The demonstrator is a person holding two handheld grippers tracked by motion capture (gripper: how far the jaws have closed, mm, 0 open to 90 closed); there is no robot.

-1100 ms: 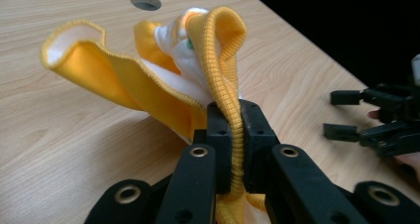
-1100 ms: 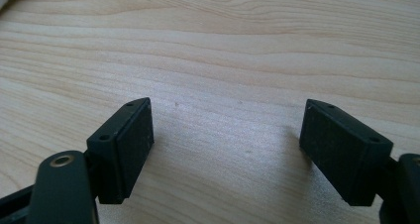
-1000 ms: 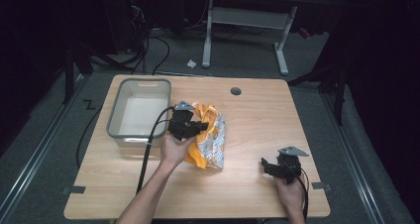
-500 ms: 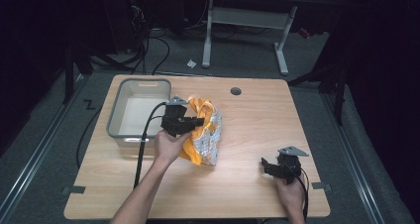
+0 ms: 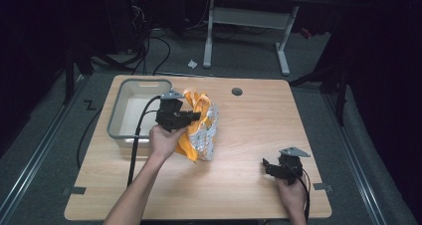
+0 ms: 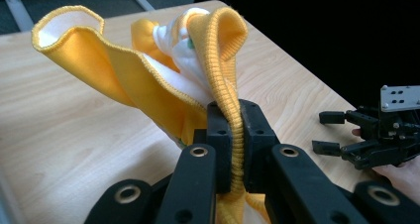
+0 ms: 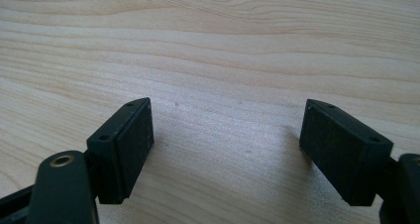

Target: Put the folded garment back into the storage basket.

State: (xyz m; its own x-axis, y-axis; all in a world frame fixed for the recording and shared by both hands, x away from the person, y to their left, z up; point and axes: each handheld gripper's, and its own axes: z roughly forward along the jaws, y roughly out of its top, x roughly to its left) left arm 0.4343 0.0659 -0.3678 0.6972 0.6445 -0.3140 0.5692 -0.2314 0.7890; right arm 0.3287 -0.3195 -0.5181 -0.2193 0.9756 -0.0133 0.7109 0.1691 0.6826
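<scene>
Tub: a grey rectangular plastic tub [image 5: 119, 116] sits on the light wooden surface [image 5: 249, 120], just to the left of the left claw; its inside shows pale and bare in the high view.

Left claw: the black two-jaw left claw [image 5: 191, 116] is held in the person's left hand [image 5: 164, 141] beside the tub's right wall; its jaws are pressed together on a fold of cloth.

Cloth: a soft orange-and-white fabric garment with a ribbed orange hem [image 6: 148, 80] is pinched at that ribbed hem between the left claw's pads; in the left gripper view the hem runs straight down between the two pads, and the rest of the fabric billows up and away beyond them. In the high view [image 5: 201, 128] the cloth hangs below and to the right of the left claw, its lower end near or on the surface; I cannot tell which.

Right claw: the black right claw [image 5: 267, 166], well apart to the right of the cloth, is held low near the surface's front edge in the person's right hand [image 5: 293, 195]; its jaws stand wide with only bare wood between them, as the right gripper view [image 7: 225, 144] shows.
</scene>
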